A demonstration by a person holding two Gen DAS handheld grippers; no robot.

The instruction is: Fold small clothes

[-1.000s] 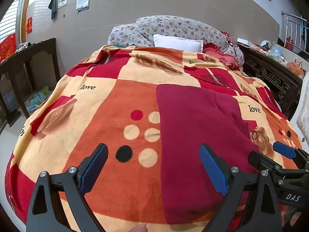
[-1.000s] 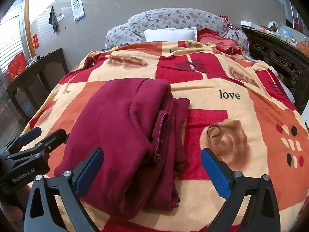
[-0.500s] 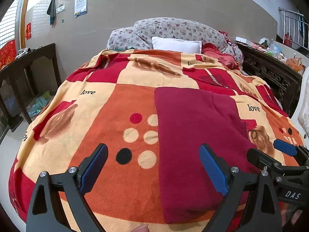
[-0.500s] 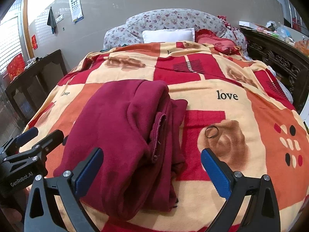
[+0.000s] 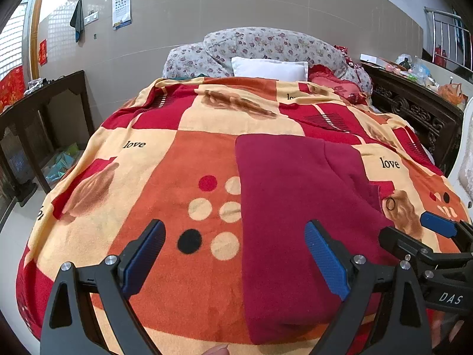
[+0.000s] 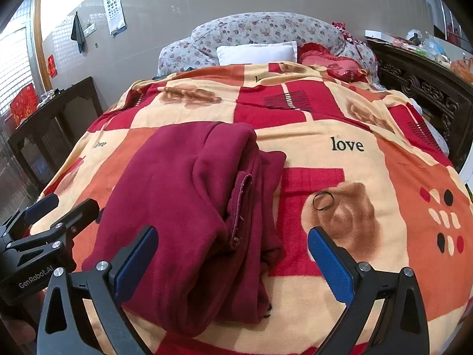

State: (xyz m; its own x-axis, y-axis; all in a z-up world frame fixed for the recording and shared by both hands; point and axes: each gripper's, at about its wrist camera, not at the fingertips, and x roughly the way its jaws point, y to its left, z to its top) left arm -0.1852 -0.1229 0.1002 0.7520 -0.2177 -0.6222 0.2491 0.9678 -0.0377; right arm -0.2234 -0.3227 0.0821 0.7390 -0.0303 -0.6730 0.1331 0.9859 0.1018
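Right wrist view: we see folded maroon garment (image 6: pixel 189 207) on patterned blanket (image 6: pixel 369 159), near edge hidden behind our right gripper (image 6: pixel 233 254), jaws spread, empty. Left gripper (image 5: pixel 235 254) likewise released. Hair tie (image 6: pixel 323 201) beside garment.

Bedroom. Far wall (image 5: pixel 266 6) in beige tile, lit by recessed ceiling spots. An eye chart (image 5: pixel 121 0) and a dark cloth (image 5: pixel 77 17) hang on it at far left. Bed (image 6: pixel 384 159) under a red, orange and cream patterned blanket; white pillow (image 5: pixel 269 68) against floral bolsters (image 5: pixel 266 43). Dark wooden console table (image 5: pixel 38 109) left; carved dark wood furniture (image 5: pixel 414 112) right, cluttered on top.
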